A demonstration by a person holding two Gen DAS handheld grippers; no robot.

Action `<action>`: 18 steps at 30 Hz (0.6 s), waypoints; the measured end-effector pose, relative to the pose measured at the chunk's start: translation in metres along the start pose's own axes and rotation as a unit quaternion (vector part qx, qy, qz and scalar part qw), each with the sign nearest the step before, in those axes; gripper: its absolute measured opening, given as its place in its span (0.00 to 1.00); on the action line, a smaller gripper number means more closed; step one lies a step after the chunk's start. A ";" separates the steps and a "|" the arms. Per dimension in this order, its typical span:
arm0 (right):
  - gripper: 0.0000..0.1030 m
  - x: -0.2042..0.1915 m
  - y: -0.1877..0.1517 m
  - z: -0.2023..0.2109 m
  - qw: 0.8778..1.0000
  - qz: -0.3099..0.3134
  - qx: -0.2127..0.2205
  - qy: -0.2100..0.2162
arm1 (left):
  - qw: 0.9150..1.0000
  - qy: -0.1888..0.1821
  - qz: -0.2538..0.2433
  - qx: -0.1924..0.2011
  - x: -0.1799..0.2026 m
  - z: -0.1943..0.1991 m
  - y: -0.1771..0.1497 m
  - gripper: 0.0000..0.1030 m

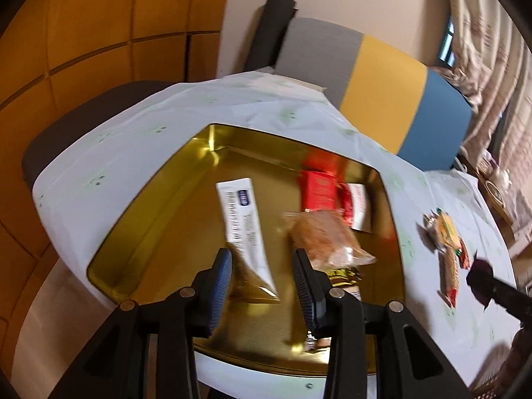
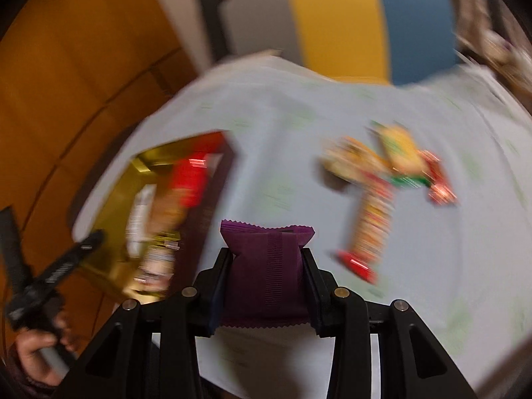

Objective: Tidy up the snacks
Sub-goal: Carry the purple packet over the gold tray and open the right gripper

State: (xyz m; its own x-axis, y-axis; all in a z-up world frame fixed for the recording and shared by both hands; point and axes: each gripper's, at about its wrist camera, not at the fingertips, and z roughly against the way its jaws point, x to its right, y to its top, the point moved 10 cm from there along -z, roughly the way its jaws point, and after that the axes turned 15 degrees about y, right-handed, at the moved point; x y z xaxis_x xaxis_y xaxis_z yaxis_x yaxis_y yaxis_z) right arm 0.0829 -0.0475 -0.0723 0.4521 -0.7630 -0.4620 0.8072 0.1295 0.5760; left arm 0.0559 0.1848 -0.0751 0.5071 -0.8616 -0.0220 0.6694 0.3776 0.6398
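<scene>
A gold metal tray [image 1: 139,219] sits on the pale tablecloth. In it lie a white snack packet [image 1: 244,219], a red packet [image 1: 317,191], a red-and-white packet [image 1: 357,206] and a clear bag of brown snacks [image 1: 327,236]. My left gripper [image 1: 262,266] is open and empty, just above the tray. My right gripper [image 2: 266,256] is shut on a purple snack packet [image 2: 266,272], above the cloth to the right of the tray [image 2: 109,196]. Several colourful packets [image 2: 382,179] lie on the cloth ahead of it; they also show in the left wrist view [image 1: 447,246].
A grey, yellow and blue bench back [image 1: 382,99] stands behind the table. An orange wood-panel wall [image 1: 83,50] is on the left. Curtains [image 1: 492,50] hang at the right. The right gripper with its purple packet shows in the left wrist view [image 1: 482,276].
</scene>
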 end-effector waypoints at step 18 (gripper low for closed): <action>0.49 -0.060 0.010 -0.088 0.996 0.068 -0.044 0.021 | 1.000 -0.006 -0.005 -0.010 0.001 -0.006 -0.009 0.37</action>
State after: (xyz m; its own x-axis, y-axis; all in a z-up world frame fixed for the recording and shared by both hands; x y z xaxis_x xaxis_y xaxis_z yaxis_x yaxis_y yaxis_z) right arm 0.0972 0.0555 -0.0978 0.5736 -0.7079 -0.4122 0.7668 0.2869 0.5742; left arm 0.0541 0.1827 -0.0852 0.4937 -0.8694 -0.0192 0.6858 0.3757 0.6233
